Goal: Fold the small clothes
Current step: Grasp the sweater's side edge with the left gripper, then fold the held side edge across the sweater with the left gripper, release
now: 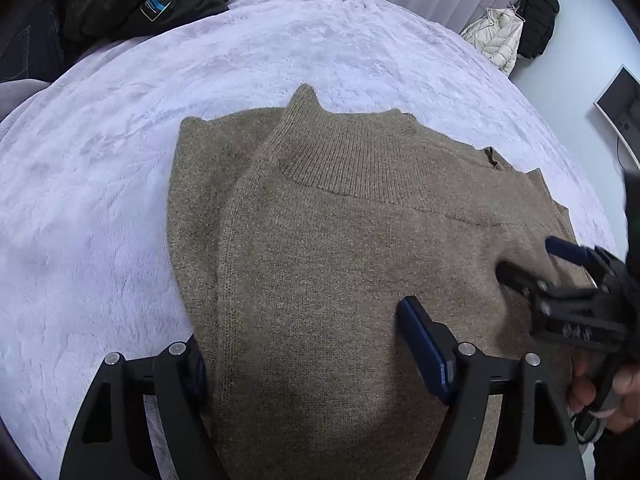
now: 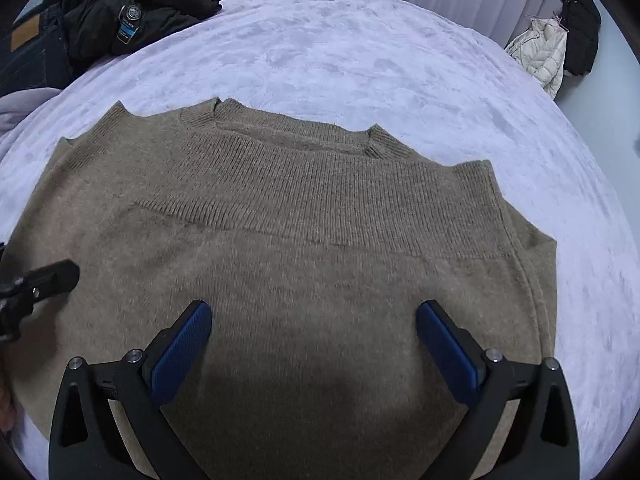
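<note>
Both grippers' spread fingers (image 2: 184, 344) straddle the folded sweater (image 2: 304, 264).

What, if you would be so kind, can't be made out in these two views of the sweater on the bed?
- Brown sweater: its near edge is cut off by the bottom of both wrist views.
- Left hand-held gripper: in its own view one fingertip sits behind the sweater's edge, so contact there is unclear.
- Right hand-held gripper: blurred in the left wrist view.
- Dark clothes pile: label too small to read.
</note>
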Tool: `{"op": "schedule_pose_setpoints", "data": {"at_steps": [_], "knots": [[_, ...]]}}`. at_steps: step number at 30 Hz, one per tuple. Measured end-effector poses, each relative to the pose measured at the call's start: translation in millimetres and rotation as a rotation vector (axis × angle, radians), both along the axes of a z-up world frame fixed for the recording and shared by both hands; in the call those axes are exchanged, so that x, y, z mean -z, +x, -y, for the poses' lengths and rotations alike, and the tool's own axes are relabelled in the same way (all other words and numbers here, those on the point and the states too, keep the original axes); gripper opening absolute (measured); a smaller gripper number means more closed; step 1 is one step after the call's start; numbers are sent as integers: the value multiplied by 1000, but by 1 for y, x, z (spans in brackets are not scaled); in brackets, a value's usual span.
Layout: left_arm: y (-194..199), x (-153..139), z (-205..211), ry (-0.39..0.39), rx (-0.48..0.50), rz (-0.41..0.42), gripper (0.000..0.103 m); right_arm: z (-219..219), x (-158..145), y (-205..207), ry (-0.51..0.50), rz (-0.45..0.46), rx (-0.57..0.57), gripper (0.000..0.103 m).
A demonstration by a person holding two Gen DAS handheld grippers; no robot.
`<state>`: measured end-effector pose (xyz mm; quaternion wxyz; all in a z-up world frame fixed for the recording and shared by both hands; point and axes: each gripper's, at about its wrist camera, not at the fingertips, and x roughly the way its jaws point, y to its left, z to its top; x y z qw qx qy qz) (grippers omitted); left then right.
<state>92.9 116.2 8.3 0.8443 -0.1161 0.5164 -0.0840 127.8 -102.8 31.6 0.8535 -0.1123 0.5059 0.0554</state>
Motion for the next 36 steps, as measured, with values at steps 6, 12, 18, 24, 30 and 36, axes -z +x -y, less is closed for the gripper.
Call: {"op": "schedule_pose_setpoints", "data": {"at_steps": [6,12,18,24,30,36], "knots": [[-5,-3,-6,-1,-11,6,70,-2,-8,34,15,-54,140,102],[-6,-5,-6,13,-16,15,48,-4,-22,-13,45,29,129,102],[-7,-17,-9,21,-46,-1,22,-9,9,-20,-11,35,91,103],[-10,-42,2,39,-81,-3,19,26,-31,-38,59,75,127,102],[-6,-76,45,108,-79,-25,18,72,-35,-63,-38,103,121,102],[2,-114,111,189,-45,-23,17,130,-43,-84,15,134,151,102]]}}
